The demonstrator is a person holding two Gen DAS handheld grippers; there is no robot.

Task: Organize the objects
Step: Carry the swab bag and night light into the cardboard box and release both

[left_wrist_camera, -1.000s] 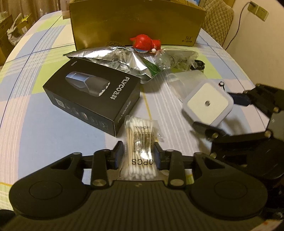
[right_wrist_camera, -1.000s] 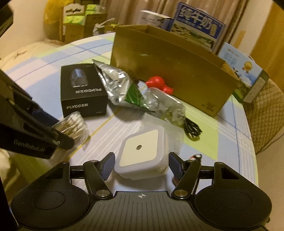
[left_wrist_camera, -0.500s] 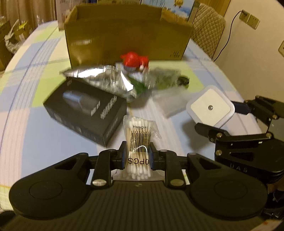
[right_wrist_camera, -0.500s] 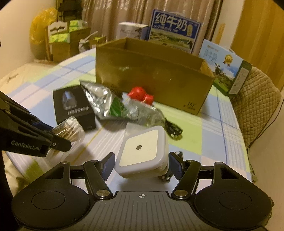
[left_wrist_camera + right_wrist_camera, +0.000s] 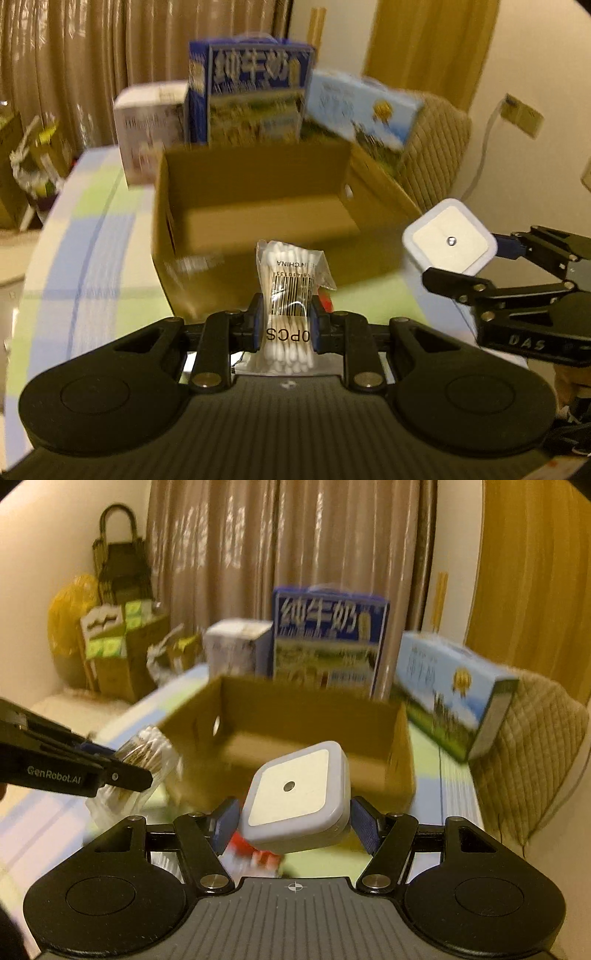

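Both jaws are holding something: the left gripper (image 5: 285, 326) is clamped on one pack of cotton swabs (image 5: 291, 291), and the right gripper (image 5: 295, 818) is closed around one white square device (image 5: 299, 795) with a small dark dot in the middle of its face. Each gripper carries exactly one thing, and both things are lifted above the table (image 5: 85, 258), in front of the one open cardboard box (image 5: 258, 218).

The swab pack is a clear bag with a barcode label and the letters "PCS" printed upside down; the blue pads pinch it at its lower part, and the upper part stands up between the fingers. The white device sits tilted between the right pads.

Behind the cardboard box three cartons stand: one white carton (image 5: 151, 122) on the left, one dark blue milk carton (image 5: 251, 88) in the middle, and one light blue carton (image 5: 362, 107) on the right, which leans. The inside of the box looks bare where it is visible.

From the left wrist view, the right gripper with the white device is seen from the side at the right edge, and a wall socket (image 5: 522, 116) with a cable is on the wall behind. From the right wrist view, the left gripper comes in from the left edge with the swab pack, and something red (image 5: 255, 853), blurred, lies under the white device. This view also shows one yellow bag (image 5: 72, 605) and some stacked boxes (image 5: 114, 642) in the room's far corner, and one quilted chair back (image 5: 532, 746) at the right
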